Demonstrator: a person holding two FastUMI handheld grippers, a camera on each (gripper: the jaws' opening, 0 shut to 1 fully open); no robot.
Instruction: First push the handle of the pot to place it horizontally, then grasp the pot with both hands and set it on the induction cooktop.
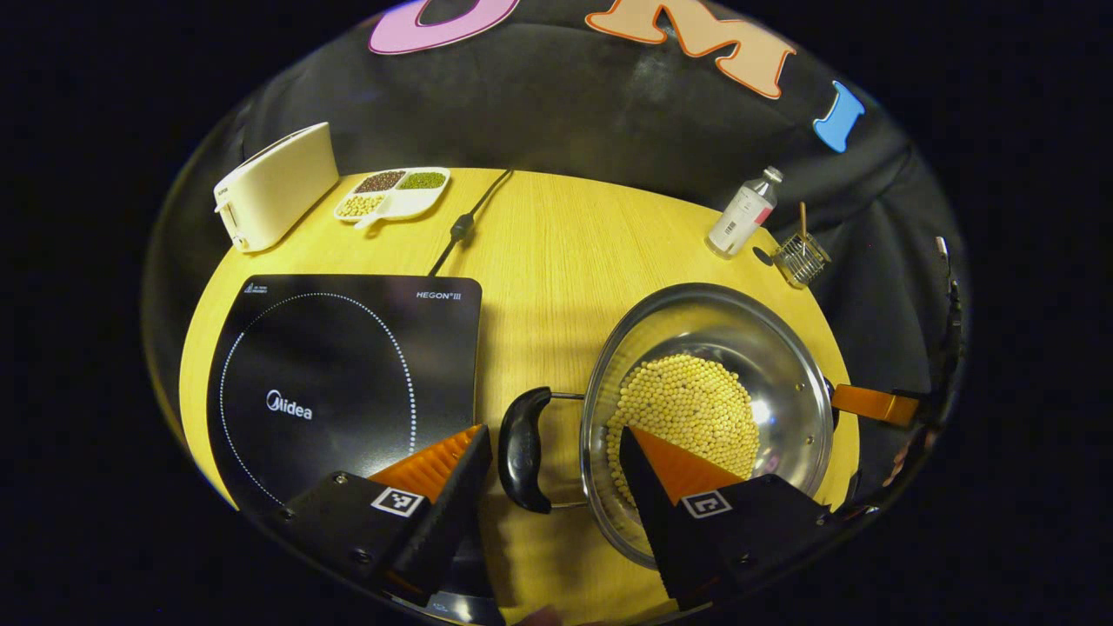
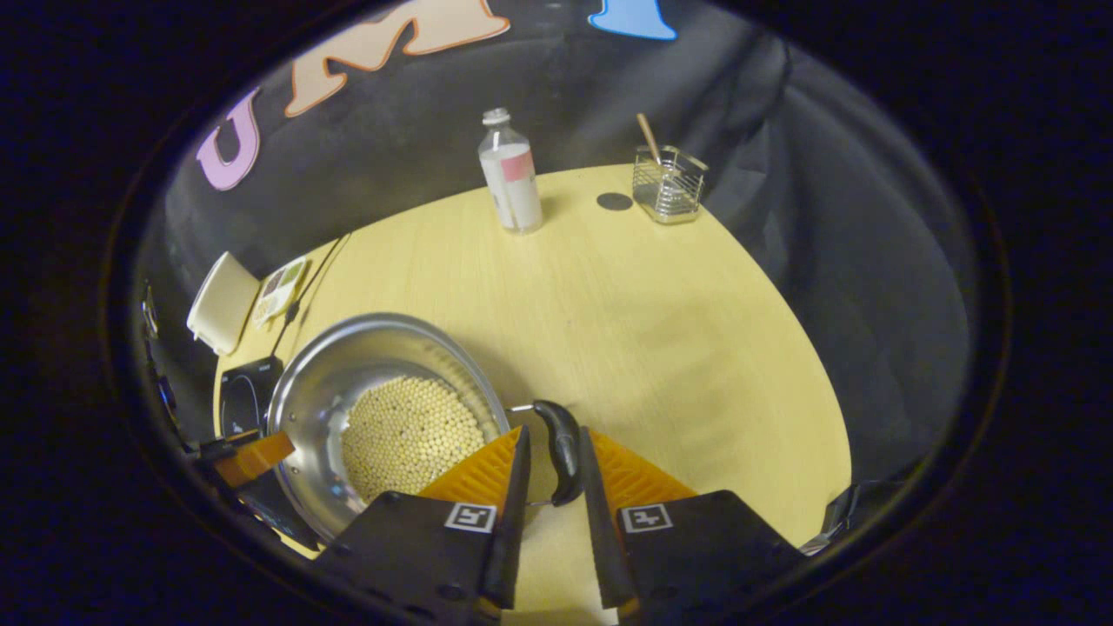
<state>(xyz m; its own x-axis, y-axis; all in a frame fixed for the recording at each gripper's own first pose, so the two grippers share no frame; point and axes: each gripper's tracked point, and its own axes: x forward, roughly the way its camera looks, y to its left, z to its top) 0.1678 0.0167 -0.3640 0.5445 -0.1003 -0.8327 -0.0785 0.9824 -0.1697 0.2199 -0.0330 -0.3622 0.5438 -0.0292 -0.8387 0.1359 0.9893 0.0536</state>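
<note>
A steel pot [image 1: 783,365] holding yellow beans [image 1: 687,404] stands on the wooden table, right of the black induction cooktop [image 1: 339,374]. Its black left handle [image 1: 524,448] lies between the wide-apart fingers of my left gripper [image 1: 552,435], which is open, with one finger over the pot's inside. In the right gripper view the pot [image 2: 348,365] sits at lower left and its other black handle [image 2: 561,452] is pinched between both fingers of my right gripper [image 2: 552,439]. The right gripper's finger [image 1: 874,404] also shows at the pot's far side in the left gripper view.
A cream toaster [image 1: 274,184] and a white divided tray [image 1: 393,193] of beans stand at the back left. The cooktop's cable [image 1: 461,228] runs to the back edge. A bottle [image 1: 743,213] and a wire holder [image 1: 802,258] stand at the back right.
</note>
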